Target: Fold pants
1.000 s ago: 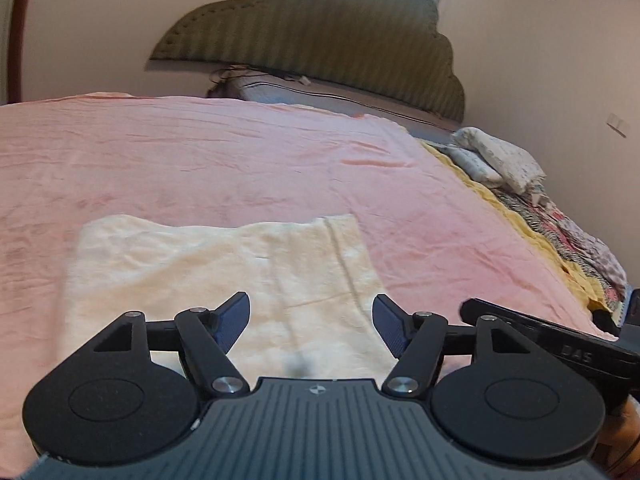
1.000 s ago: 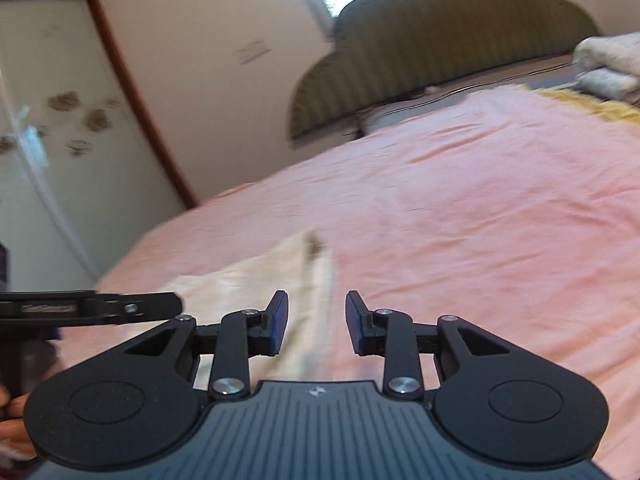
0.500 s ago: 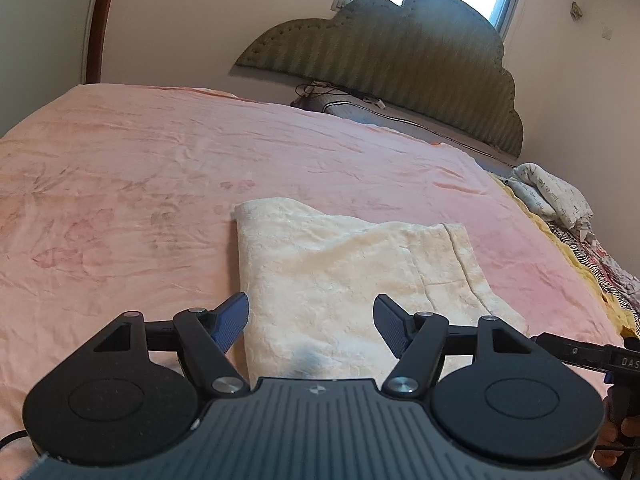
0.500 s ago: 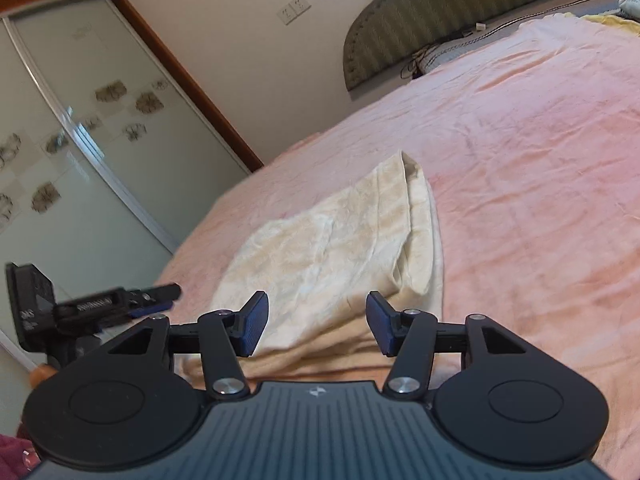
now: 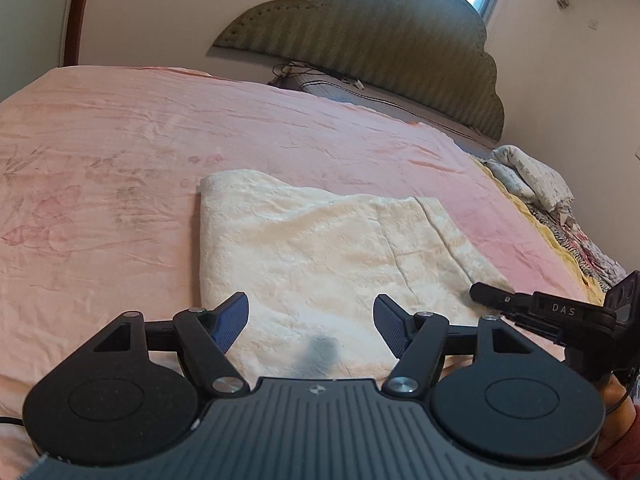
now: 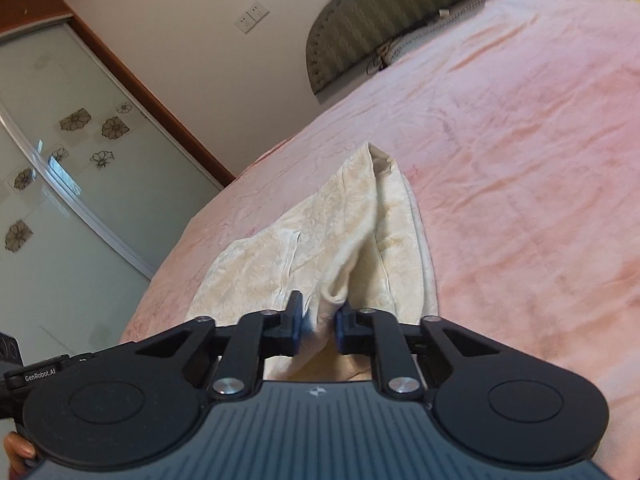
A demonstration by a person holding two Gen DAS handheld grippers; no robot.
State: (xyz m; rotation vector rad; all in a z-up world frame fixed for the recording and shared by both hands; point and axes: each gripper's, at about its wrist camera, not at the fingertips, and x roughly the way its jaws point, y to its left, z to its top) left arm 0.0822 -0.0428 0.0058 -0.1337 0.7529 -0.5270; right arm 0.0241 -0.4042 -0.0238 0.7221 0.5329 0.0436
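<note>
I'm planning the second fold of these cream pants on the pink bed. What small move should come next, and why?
Probably bring the left gripper down and close it on the near edge of the cream plush pants. Its fingers stand open above the fabric, holding nothing, while the right gripper has just closed and already pinches the near edge on its side. One held corner alone would likely drag the fold crooked across the pink bedspread.

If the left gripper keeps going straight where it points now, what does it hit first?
Most likely the cream pants: the open left gripper points down at them, nothing between. Depth is hard to judge.
</note>
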